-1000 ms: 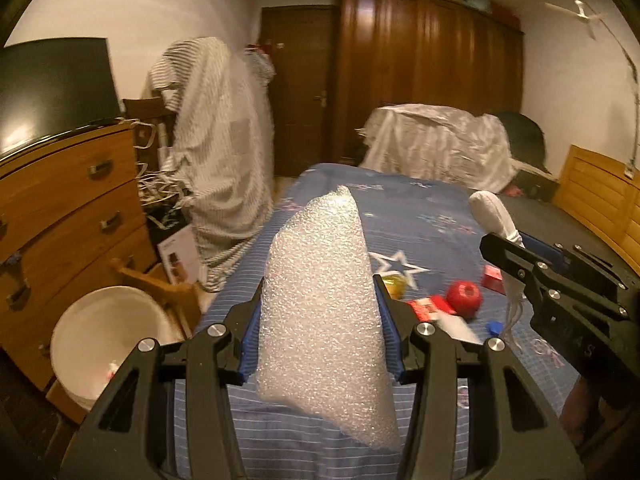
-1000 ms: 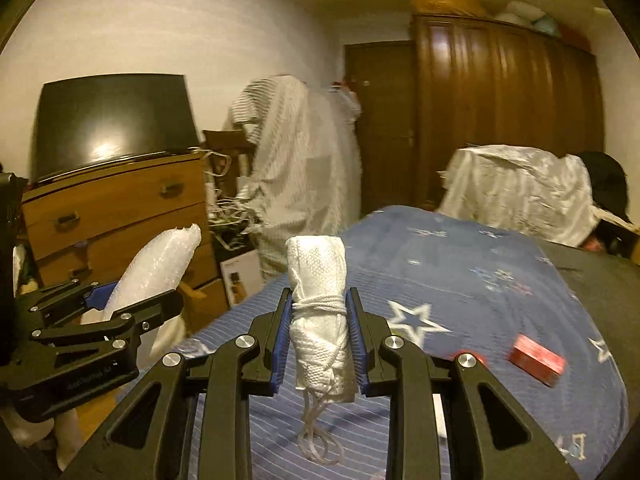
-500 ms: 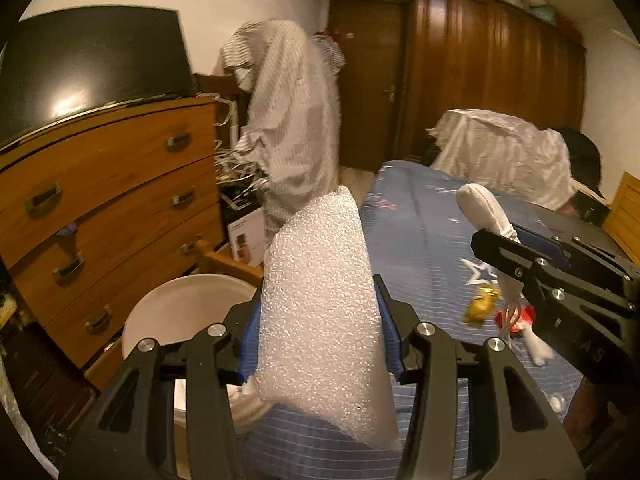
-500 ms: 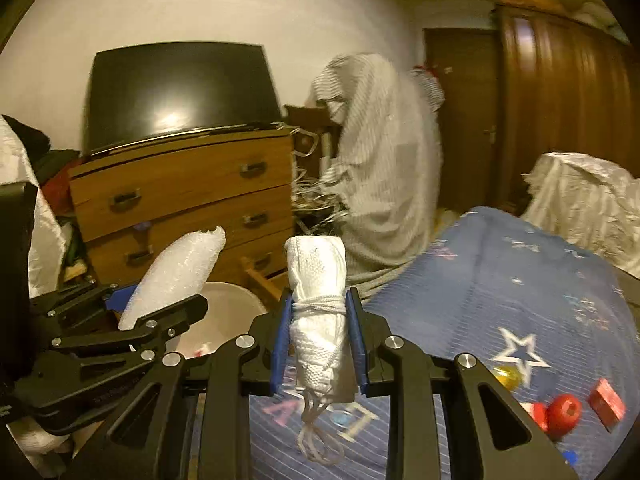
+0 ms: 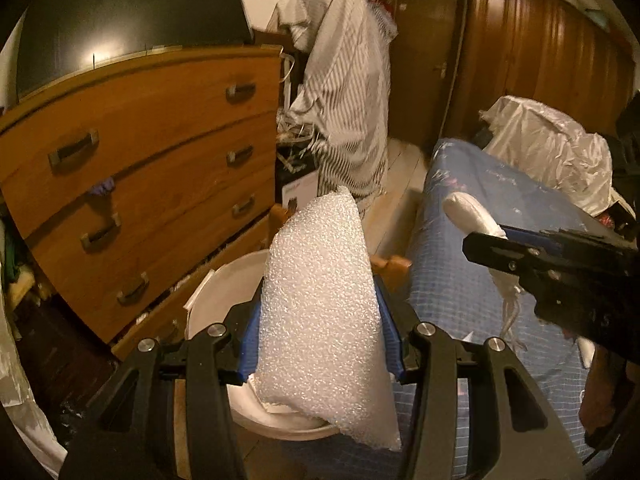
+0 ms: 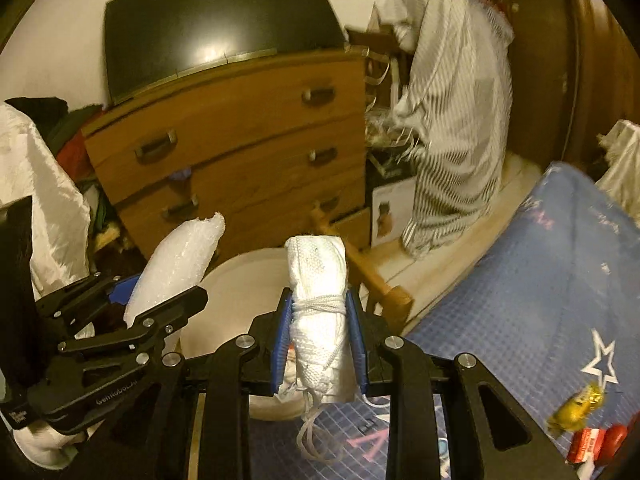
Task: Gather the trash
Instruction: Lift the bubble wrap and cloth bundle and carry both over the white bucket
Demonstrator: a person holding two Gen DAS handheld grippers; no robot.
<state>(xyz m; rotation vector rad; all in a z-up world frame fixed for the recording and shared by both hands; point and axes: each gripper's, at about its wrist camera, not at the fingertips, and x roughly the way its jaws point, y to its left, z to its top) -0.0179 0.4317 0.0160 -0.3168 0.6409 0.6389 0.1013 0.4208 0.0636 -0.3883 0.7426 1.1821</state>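
Left gripper [image 5: 320, 336]: 2 black fingers with blue pads, closed about a third of their range on a bubble-wrap piece [image 5: 324, 312]; seen from the side in the right wrist view [image 6: 160, 300].
Bubble-wrap piece: white, pebbled, upright between the pads, its tip rising past the fingertips and its lower end hanging below them; held over the near rim of the white bucket [image 5: 208, 292].
Right gripper [image 6: 318, 336]: fingers at their narrowest, pressed on both sides of a rolled white mesh bundle [image 6: 318, 300]; seen side-on at the right edge of the left wrist view [image 5: 532, 256].
Mesh bundle: white netting rolled into a cylinder and bound round the middle with white cord [image 6: 320, 304]; loose cord loops dangle below the fingers.
White bucket: round, open-topped, on the floor between the chest of drawers [image 5: 140, 152] and the bed [image 5: 480, 208]; in the right wrist view it lies directly behind the mesh bundle [image 6: 236, 292].
Chest of drawers: wood, 4 drawer fronts showing, metal handles; a dark screen [image 6: 216, 24] stands on top.
Bed: blue cover with star prints; at the lower right of the right wrist view it carries a yellow wrapper [image 6: 576, 404] and red items [image 6: 600, 440].
Striped cloth [image 5: 344, 80]: draped over something tall beside the chest.
Wardrobe [image 5: 536, 52]: dark wood, against the far wall.
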